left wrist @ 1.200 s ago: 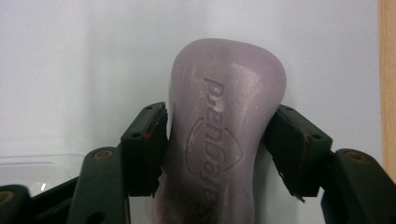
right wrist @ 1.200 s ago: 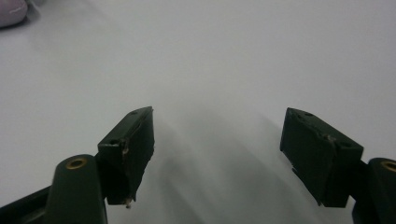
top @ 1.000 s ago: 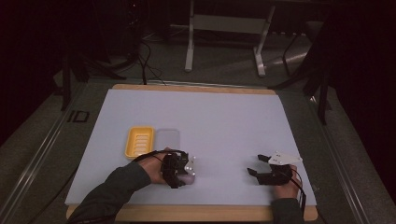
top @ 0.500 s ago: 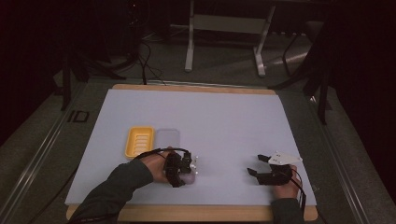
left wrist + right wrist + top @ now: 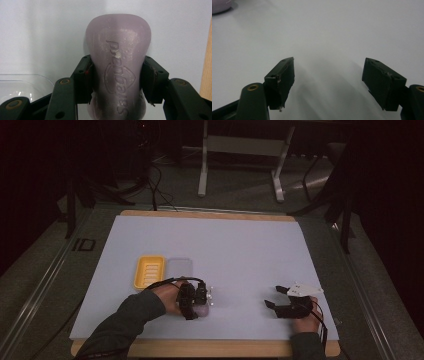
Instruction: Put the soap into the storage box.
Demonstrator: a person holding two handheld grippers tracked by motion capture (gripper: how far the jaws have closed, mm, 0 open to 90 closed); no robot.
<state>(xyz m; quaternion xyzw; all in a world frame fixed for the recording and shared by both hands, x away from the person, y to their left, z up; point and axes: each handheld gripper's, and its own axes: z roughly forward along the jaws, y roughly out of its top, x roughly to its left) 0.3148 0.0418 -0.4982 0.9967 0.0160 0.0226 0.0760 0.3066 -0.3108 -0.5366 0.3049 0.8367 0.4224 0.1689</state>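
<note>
**Q:** Soap bar (image 5: 118, 67) status: where is it, and what holds it?

**A:** Your left gripper (image 5: 117, 77) has just been closing, and its pads now press on both sides of the lilac bar, at its narrow waist. The bar lies on the pale table cover (image 5: 240, 250) near the front edge, just right of the yellow soap dish (image 5: 149, 271) and its clear lid (image 5: 179, 268). In the high view, the left gripper (image 5: 196, 299) sits low over the bar.

**Q:** Which step is in hand?

**A:** The grasp looks complete; the lift has not begun. Judge the next move as a straight raise, then a carry to the yellow dish.

**Q:** What does that move call for?

**A:** Keep the clamp firm; soap is likely slick and may slide out of the pads. Lift clear of the cover before you travel sideways.

**Q:** Any obstructions?

**A:** The clear lid lies between the bar and the dish; pass above it. Your right gripper (image 5: 280, 297) rests well apart at the right, jaws spread wide with nothing between them, and stands out of the path.
</note>
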